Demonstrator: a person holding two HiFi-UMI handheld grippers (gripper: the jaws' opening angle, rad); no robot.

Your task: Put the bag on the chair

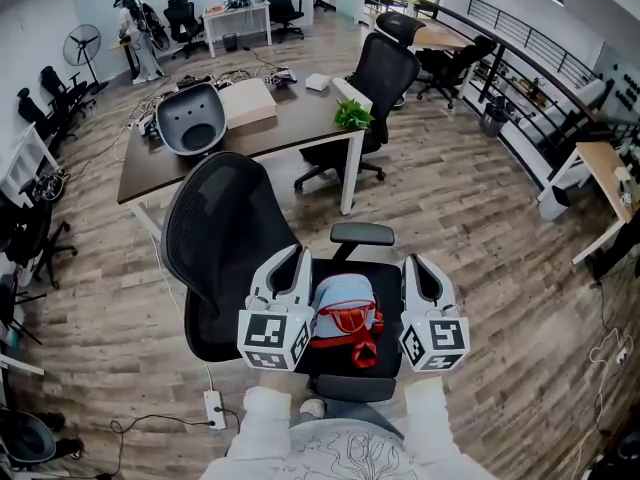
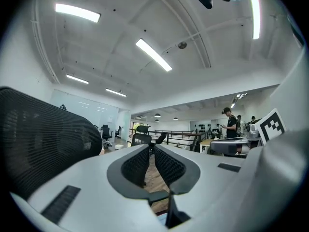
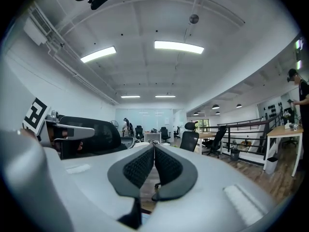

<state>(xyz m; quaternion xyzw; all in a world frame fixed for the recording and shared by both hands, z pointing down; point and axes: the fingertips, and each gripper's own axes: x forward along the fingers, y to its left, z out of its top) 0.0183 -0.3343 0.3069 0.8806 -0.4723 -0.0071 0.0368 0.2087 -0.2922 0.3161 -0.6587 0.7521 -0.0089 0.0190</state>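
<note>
A light blue bag [image 1: 343,310] with red handles lies on the seat of the black mesh office chair [image 1: 215,233], in the head view just below centre. My left gripper [image 1: 300,256] is held up beside the bag's left side and my right gripper [image 1: 411,262] beside its right side; neither touches the bag. Both point away from me, toward the room. In the left gripper view the jaws [image 2: 151,147] meet at their tips with nothing between them, the chair's mesh back [image 2: 43,139] at the left. The right gripper [image 3: 153,147] looks the same, shut and empty.
A brown desk [image 1: 300,118] with a box, a grey shell and a green plant [image 1: 352,116] stands behind the chair. Another black chair [image 1: 385,73] is at the desk's right end. A power strip [image 1: 213,408] and cable lie on the floor at the left. A person [image 2: 231,124] stands far off.
</note>
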